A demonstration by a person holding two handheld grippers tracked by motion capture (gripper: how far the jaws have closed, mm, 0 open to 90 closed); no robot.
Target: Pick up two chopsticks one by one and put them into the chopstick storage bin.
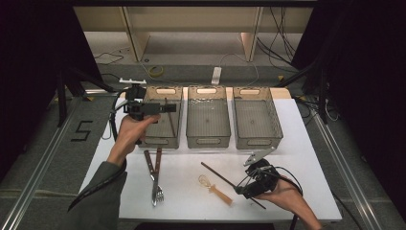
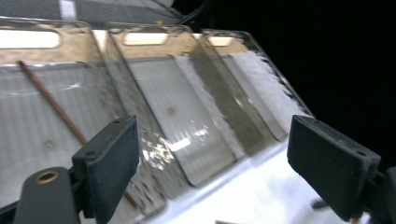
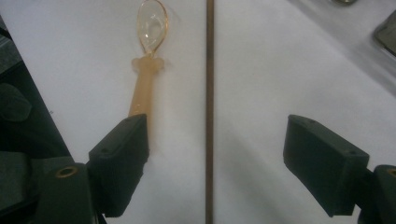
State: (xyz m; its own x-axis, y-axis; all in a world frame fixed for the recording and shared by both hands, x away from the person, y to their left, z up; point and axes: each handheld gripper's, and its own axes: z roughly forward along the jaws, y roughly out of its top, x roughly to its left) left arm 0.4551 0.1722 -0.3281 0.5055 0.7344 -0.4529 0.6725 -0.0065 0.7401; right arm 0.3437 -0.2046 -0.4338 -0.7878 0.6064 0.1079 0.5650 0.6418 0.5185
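Jaws of the right gripper (image 3: 212, 172) stand apart, straddling the brown chopstick (image 3: 209, 93) lying on the table (image 3: 261, 70) at centre frame; best lowered squarely before closing, clear of the spoon (image 3: 148, 56).

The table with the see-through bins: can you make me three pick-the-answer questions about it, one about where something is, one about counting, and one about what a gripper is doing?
1. Where is the thin brown stick that is not on the table top?
A. In the left bin
B. In the middle bin
C. On the floor

2. How many clear bins stand in the row?
A. Two
B. Three
C. Five

3. How are the jaws of the right gripper?
A. Shut on the spoon
B. Shut on a fork
C. Open over a stick

Answers:
1. A, the stick lies slanted inside the left bin.
2. B, the left bin, middle bin and right bin stand side by side.
3. C, the pads stand apart with the second stick between them, untouched; the spoon lies beside it.
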